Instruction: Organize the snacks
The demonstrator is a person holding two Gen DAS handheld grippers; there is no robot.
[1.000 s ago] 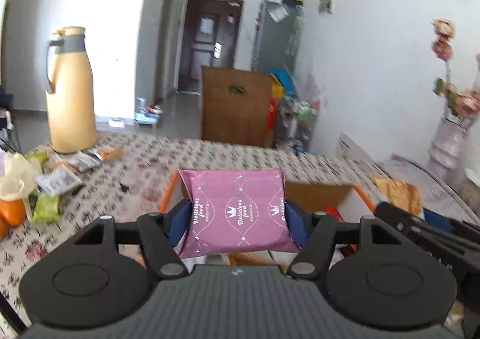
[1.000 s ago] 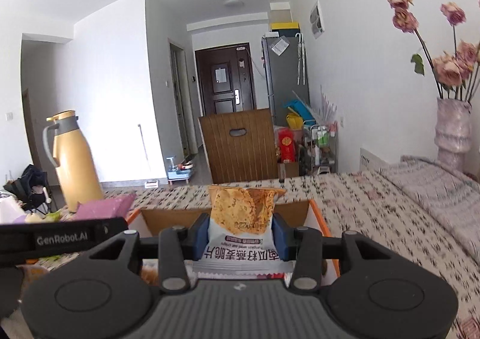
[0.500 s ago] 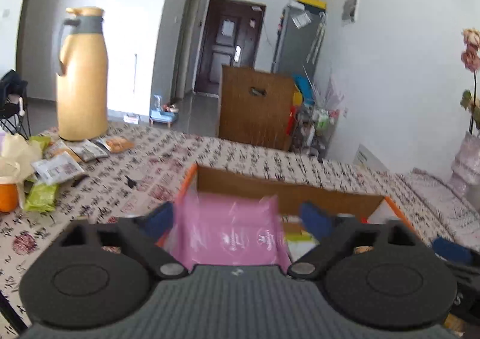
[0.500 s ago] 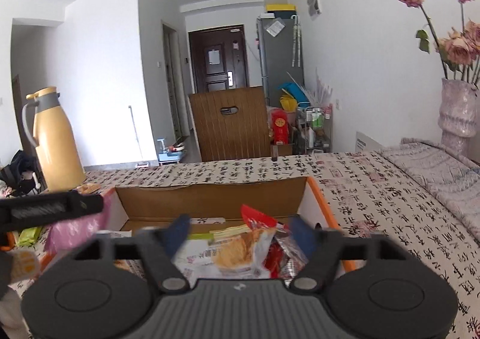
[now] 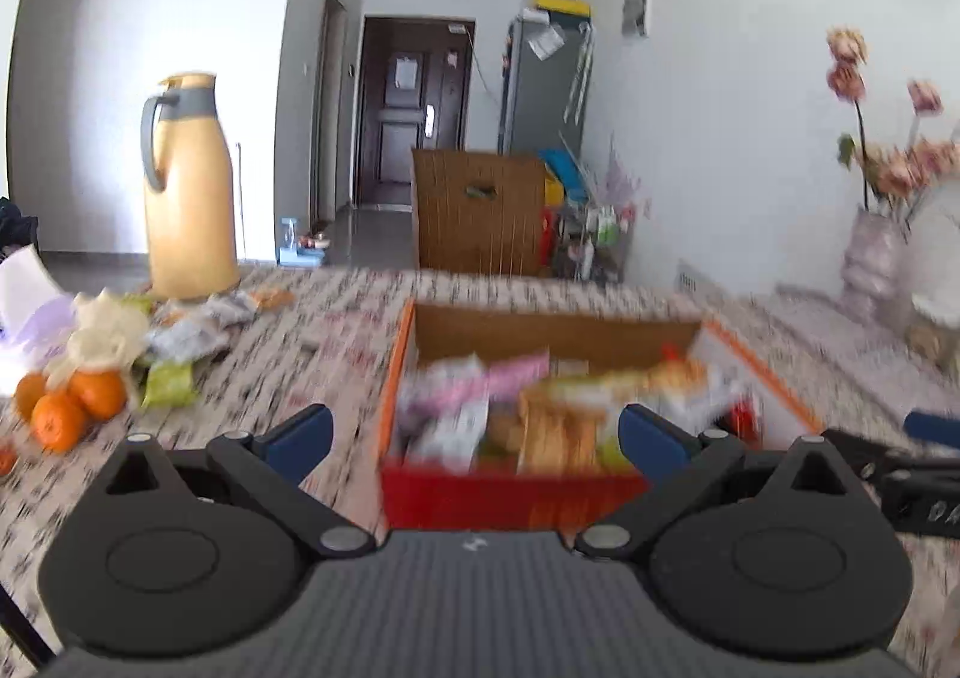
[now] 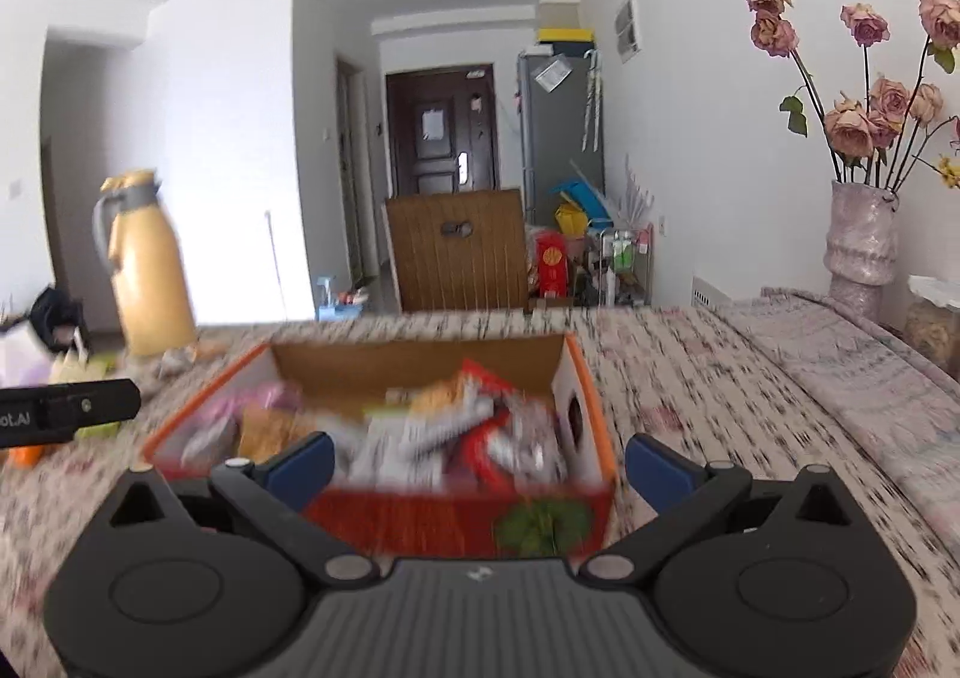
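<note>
Your left tool [image 5: 474,435] is now spread wide and holds nothing; its jaws have just been opening, and the pink packet [image 5: 516,372] that was pinched between them a second ago now lies inside the box [image 5: 510,492]. Your right tool [image 6: 477,465] is the same: its jaws have just been opening to their full spread, nothing is between them, and the orange-topped snack bag [image 6: 447,399] it carried has dropped onto the pile in the box. Both tools have also drawn back, so the red front wall of the box is now visible ahead of the fingers in each wrist view. In my judgement this means one round of the task is finished, two snacks more are put away, and both tools are free for the next pick. The box stands on the patterned table [image 6: 690,378], open side up, its long axis running left to right across both views. The pink packet lies flat at the left part of the pile, but blur hides which way it points. More loose snack packets [image 5: 180,342] wait at the left of the table, near the oranges [image 5: 66,408] and the yellow flask [image 5: 189,186], well apart from the box.
</note>
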